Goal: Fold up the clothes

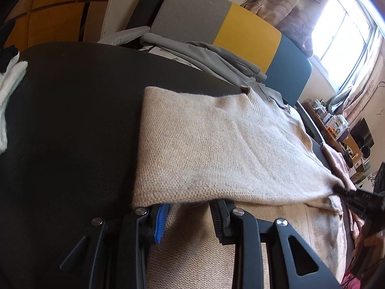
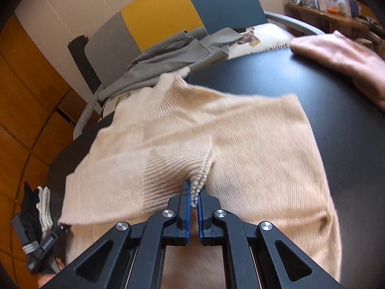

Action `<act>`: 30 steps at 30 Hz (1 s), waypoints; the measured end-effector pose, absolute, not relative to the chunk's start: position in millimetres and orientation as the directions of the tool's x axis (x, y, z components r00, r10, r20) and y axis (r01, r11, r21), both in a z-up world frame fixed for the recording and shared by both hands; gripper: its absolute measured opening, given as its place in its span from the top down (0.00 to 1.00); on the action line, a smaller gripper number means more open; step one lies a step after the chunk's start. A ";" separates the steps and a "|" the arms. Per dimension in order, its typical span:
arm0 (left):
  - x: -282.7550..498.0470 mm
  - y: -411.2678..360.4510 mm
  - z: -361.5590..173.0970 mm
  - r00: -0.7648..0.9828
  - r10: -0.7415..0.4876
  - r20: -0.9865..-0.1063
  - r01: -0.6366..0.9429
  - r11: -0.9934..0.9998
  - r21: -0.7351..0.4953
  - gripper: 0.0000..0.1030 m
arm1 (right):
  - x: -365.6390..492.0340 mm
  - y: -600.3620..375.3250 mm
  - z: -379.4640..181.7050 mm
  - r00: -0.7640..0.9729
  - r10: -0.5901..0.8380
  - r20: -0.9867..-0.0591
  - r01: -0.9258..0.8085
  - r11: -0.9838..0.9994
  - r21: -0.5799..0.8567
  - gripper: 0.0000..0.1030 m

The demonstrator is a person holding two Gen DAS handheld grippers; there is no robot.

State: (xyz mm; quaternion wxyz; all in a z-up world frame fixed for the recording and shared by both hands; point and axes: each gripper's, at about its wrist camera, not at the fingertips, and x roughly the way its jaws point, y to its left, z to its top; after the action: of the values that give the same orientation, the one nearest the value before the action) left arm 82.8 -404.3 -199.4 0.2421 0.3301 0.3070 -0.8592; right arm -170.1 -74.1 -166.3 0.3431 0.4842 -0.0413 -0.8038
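Partly folded — cream knit sweater (image 2: 240, 144)

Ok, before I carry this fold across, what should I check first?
1. Right gripper clamped on the sweater: ok, shut on a ribbed bunch.
2. Left gripper clamped: not ok, jaws apart, flap edge only draped over the tips.
3. Pink garment clear of the sweater: ok, bare table between them.
4. Collar free of the grey clothes: cannot tell.
5. Flap flat: ok, no big creases.
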 end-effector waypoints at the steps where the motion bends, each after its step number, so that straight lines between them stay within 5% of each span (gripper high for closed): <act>1: 83.3 -403.7 -199.6 -0.665 -0.212 -0.717 0.616 -0.699 -0.364 0.70 | -165.8 -70.7 -170.1 -0.283 -0.602 -0.747 0.515 -0.752 0.411 0.95; 5: 82.2 -401.4 -200.0 -0.656 -0.217 -0.722 0.616 -0.706 -0.348 0.70 | -157.5 -58.7 -177.8 -0.258 -0.671 -0.695 0.526 -0.701 0.482 0.92; 9: 81.1 -399.8 -199.8 -0.650 -0.225 -0.726 0.620 -0.710 -0.334 0.70 | -174.7 -51.5 -178.2 -0.242 -0.733 -0.635 0.463 -0.663 0.588 0.50; 10: 81.4 -399.7 -199.9 -0.650 -0.226 -0.726 0.620 -0.710 -0.334 0.70 | -178.3 -52.2 -177.7 -0.240 -0.743 -0.624 0.462 -0.653 0.600 0.50; 13: 81.3 -398.2 -199.9 -0.648 -0.232 -0.725 0.621 -0.712 -0.328 0.70 | -186.4 -66.4 -179.0 -0.222 -0.725 -0.652 0.462 -0.667 0.584 0.54; 14: 81.0 -397.4 -199.5 -0.646 -0.235 -0.727 0.623 -0.713 -0.323 0.70 | -186.0 -74.8 -179.5 -0.225 -0.683 -0.695 0.484 -0.697 0.529 0.62; 15: 81.0 -396.9 -198.9 -0.644 -0.238 -0.727 0.624 -0.714 -0.319 0.70 | -183.8 -81.8 -178.4 -0.233 -0.645 -0.728 0.515 -0.717 0.470 0.90; 16: 82.0 -396.9 -198.0 -0.645 -0.241 -0.726 0.625 -0.712 -0.320 0.70 | -179.9 -89.7 -175.2 -0.247 -0.604 -0.758 0.557 -0.728 0.400 0.94; 22: 97.0 -395.9 -197.2 -0.671 -0.223 -0.707 0.614 -0.701 -0.363 0.70 | -161.8 -100.0 -124.0 -0.470 -0.479 -0.742 0.660 -0.748 0.065 0.94; 30: 119.4 -382.0 -195.8 -0.685 -0.230 -0.691 0.604 -0.709 -0.363 0.70 | -189.2 -76.3 -137.3 -0.466 -0.459 -0.756 0.563 -0.813 0.147 0.94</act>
State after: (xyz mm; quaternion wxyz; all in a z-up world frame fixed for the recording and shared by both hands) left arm 119.4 -382.0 -195.8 0.2400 0.3159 0.2961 -0.8688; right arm -189.2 -76.3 -137.3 0.2992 0.4211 0.0614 -0.8541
